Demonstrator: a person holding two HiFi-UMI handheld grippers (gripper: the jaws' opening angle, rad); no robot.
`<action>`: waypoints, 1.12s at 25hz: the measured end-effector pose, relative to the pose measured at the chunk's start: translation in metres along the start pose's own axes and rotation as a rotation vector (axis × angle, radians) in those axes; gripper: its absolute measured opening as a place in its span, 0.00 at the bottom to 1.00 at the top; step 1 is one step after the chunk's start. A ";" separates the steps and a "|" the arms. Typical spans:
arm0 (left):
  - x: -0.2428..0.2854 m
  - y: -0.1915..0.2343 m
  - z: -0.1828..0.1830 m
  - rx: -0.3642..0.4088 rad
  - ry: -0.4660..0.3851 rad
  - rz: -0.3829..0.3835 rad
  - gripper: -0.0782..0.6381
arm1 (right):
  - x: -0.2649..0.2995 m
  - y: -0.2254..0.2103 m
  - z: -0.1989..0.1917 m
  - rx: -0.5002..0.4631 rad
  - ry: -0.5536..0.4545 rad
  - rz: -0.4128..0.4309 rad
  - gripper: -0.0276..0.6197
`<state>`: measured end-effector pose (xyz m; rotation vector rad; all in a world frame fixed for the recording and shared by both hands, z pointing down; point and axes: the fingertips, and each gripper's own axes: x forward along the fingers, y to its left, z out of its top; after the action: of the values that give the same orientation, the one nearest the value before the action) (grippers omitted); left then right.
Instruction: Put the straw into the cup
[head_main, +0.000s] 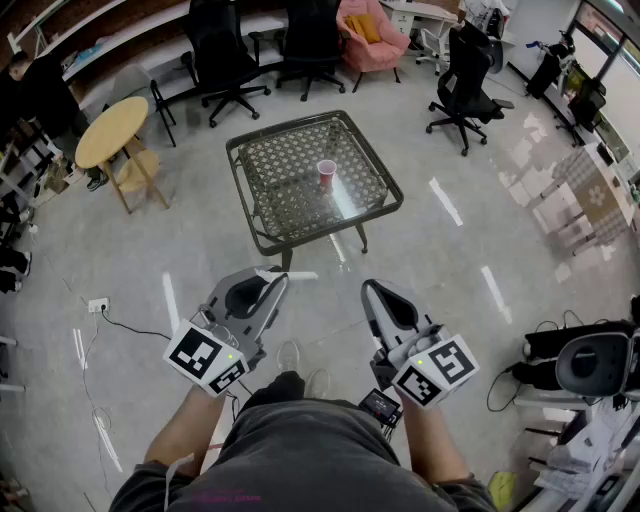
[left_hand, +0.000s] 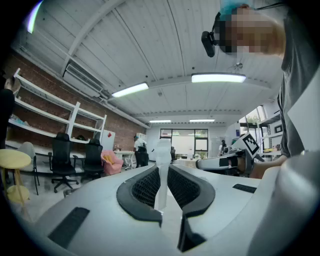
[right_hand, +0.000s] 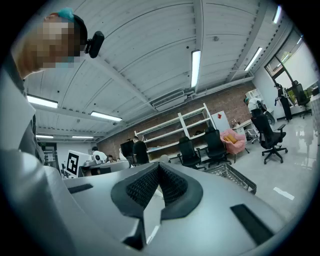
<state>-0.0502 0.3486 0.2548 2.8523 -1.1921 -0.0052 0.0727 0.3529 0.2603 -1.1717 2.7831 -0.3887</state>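
Observation:
A white straw (head_main: 297, 274) pokes out level from my left gripper (head_main: 277, 278), whose jaws are shut on it. In the left gripper view the straw (left_hand: 162, 160) stands between the black pads (left_hand: 145, 187) of that gripper (left_hand: 163, 169). A red cup (head_main: 326, 174) stands upright on the dark mesh table (head_main: 268, 216), well ahead of both grippers. My right gripper (head_main: 371, 289) is held beside the left one. Its jaws meet at the tips with nothing between them (right_hand: 159, 166).
Black office chairs (head_main: 226, 50) and a pink armchair (head_main: 368, 35) stand beyond the table. A round wooden table (head_main: 111, 131) is at the left. A power strip (head_main: 97, 304) with its cable lies on the floor, and equipment (head_main: 590, 362) sits at the right.

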 end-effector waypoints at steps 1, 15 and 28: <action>0.000 0.001 0.002 0.001 -0.001 -0.001 0.18 | 0.001 0.002 0.001 -0.001 0.001 0.001 0.06; 0.007 0.004 0.008 0.024 0.002 -0.010 0.18 | 0.015 0.010 0.002 -0.013 0.002 0.000 0.06; 0.024 0.001 0.000 0.022 0.031 -0.030 0.18 | 0.002 -0.012 -0.008 0.027 0.008 -0.034 0.06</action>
<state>-0.0336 0.3309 0.2549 2.8779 -1.1504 0.0512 0.0779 0.3449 0.2708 -1.2153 2.7591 -0.4338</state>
